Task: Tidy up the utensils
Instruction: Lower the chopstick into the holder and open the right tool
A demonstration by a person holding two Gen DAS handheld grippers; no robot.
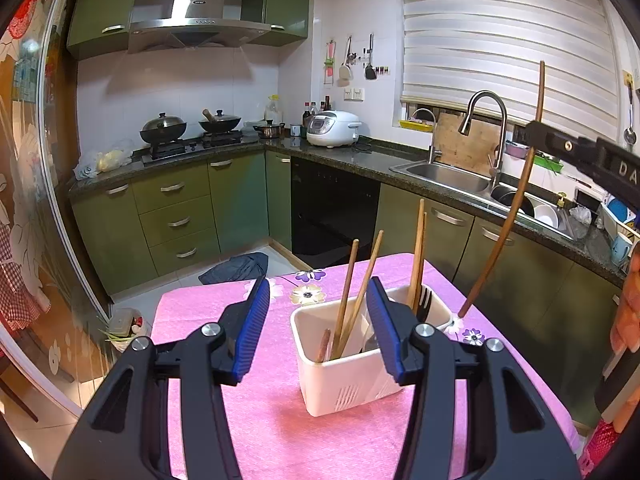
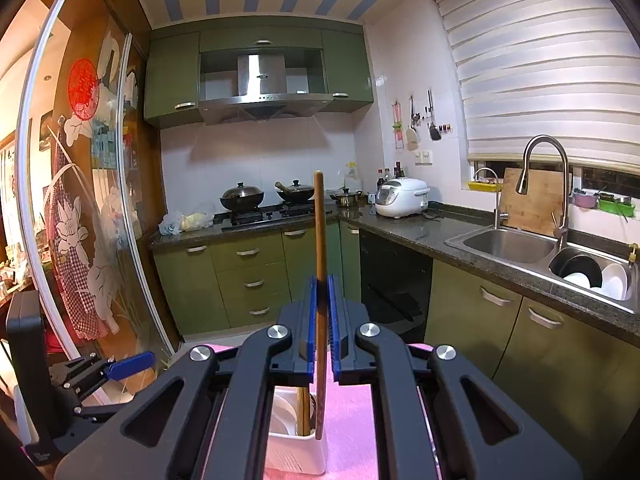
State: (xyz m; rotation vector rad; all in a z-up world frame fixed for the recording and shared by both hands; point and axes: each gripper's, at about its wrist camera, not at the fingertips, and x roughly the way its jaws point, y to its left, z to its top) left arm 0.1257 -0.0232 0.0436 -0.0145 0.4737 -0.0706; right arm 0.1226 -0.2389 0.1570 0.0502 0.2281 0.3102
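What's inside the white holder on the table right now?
The holder has wooden chopsticks leaning in its near compartment and more chopsticks plus a black fork in the far one. Its walls and the left gripper hide the bottom.

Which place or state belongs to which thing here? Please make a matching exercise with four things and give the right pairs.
Things:
1. left hand-held gripper
2. right hand-held gripper
3. white utensil holder
4. black fork

Places or states:
A. stands on the pink tablecloth
B. shut on a single brown chopstick
C. stands in the rear compartment, beside two chopsticks
D. jaws apart, nothing between the pads

Pairs: 1-D, 2-B, 3-A, 4-C
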